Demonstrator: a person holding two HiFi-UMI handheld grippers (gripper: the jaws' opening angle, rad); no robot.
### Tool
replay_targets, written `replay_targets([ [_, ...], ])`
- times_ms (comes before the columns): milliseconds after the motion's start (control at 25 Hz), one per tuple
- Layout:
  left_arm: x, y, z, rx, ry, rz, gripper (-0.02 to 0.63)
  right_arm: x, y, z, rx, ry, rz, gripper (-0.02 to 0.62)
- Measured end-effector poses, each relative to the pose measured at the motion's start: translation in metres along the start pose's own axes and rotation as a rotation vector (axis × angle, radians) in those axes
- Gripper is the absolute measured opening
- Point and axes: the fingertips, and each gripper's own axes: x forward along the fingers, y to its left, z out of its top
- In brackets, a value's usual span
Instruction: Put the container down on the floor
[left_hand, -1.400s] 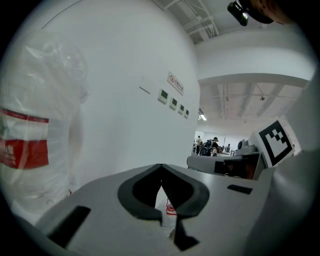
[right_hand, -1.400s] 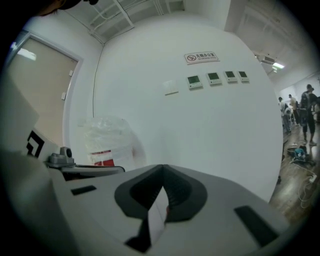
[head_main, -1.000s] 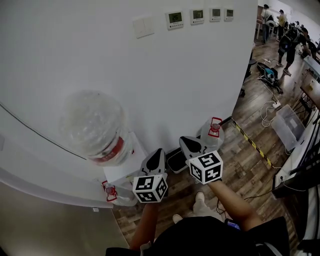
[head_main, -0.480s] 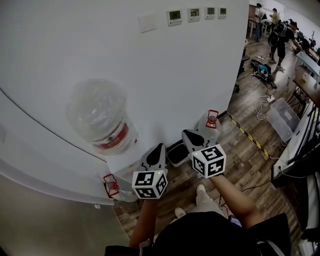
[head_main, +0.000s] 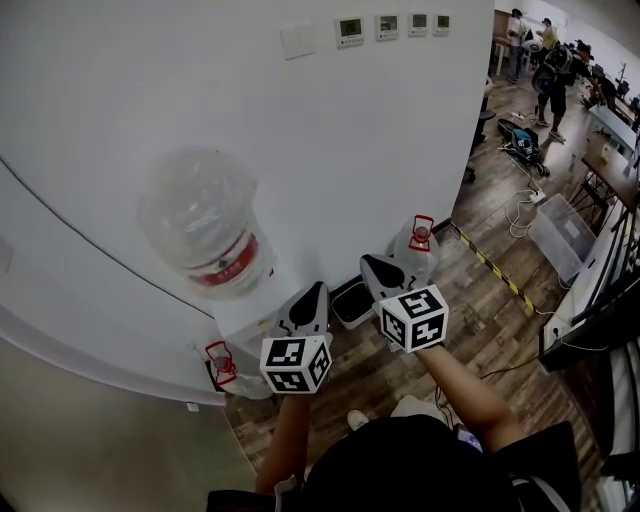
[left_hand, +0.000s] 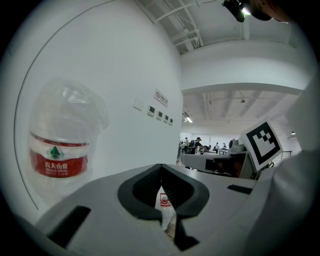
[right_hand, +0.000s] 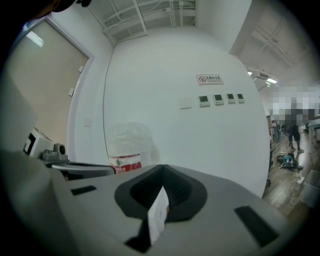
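A big clear water bottle (head_main: 200, 225) with a red label stands upside down on a white dispenser (head_main: 245, 318) against the wall. It also shows at the left in the left gripper view (left_hand: 62, 142) and behind the jaws in the right gripper view (right_hand: 127, 145). My left gripper (head_main: 314, 291) is shut and empty, just right of the dispenser and below the bottle. My right gripper (head_main: 371, 263) is shut and empty too, further right. Neither touches the bottle. Both gripper views show the jaws (left_hand: 161, 168) (right_hand: 162, 168) closed tip to tip.
Two more bottles with red handles stand on the wood floor, one to the right (head_main: 416, 246) and one to the left (head_main: 224, 368) of the dispenser. A dark tray (head_main: 352, 303) lies at its foot. Cables and a clear bin (head_main: 560, 235) lie to the right; people stand far back (head_main: 550, 60).
Both grippers stay shut and hold almost the same spot. The view has shifted slightly left, and the person's foot has drawn back under the body.
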Motion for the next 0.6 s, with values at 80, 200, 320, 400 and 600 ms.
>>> replay_targets([
  [80, 0.0, 0.0, 0.001, -0.005, -0.005, 0.006, 0.014, 0.0, 0.0, 0.001, 0.01, -0.008, 0.003, 0.029],
  [200, 0.003, -0.005, 0.002, 0.001, -0.01, 0.006, 0.014, -0.002, -0.003, -0.001, 0.023, -0.008, 0.008, 0.029],
  [320, 0.006, -0.01, 0.002, -0.005, -0.006, 0.006, 0.014, -0.005, -0.008, 0.0, 0.028, -0.006, 0.009, 0.029],
  [400, 0.008, -0.013, 0.003, -0.01, -0.003, 0.008, 0.014, -0.006, -0.013, 0.004, 0.026, -0.006, 0.008, 0.029],
  [600, 0.015, -0.012, 0.011, -0.032, -0.023, 0.04, 0.014, -0.012, -0.018, 0.012, 0.011, -0.017, 0.017, 0.029],
])
